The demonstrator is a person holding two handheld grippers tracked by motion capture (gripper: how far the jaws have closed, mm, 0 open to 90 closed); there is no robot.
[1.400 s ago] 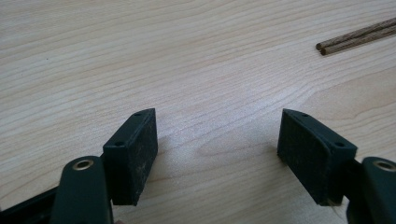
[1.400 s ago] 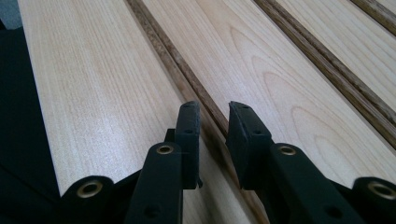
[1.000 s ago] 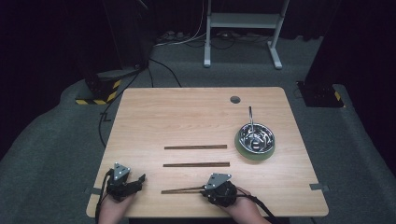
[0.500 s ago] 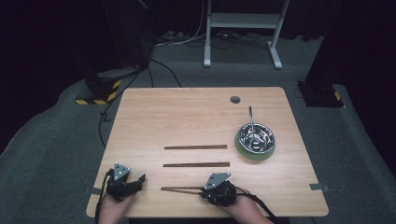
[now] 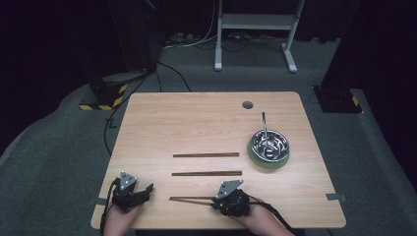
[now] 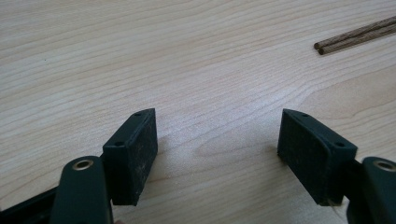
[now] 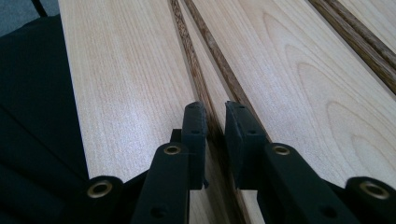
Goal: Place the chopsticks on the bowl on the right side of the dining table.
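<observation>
My right gripper [image 5: 216, 200] pinches the nearest chopstick pair [image 5: 192, 199], jaws closed on it at the desk's [image 5: 196, 123] front edge. My left gripper [image 5: 146, 191] rests with jaws wide apart, holding nothing.

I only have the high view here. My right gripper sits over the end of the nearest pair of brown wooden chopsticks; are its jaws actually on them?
Observer: In the right gripper view the right gripper has its jaws nearly together, straddling the nearest pair of brown wooden chopsticks; I cannot tell if they pinch.
Operator: Are the two sticks lying together?
Observer: They spread apart farther from the jaws.
Operator: And my left gripper?
Observer: The left gripper is wide open over the bare light wooden table, holding nothing; chopstick tips lie ahead of it, to its right.
</observation>
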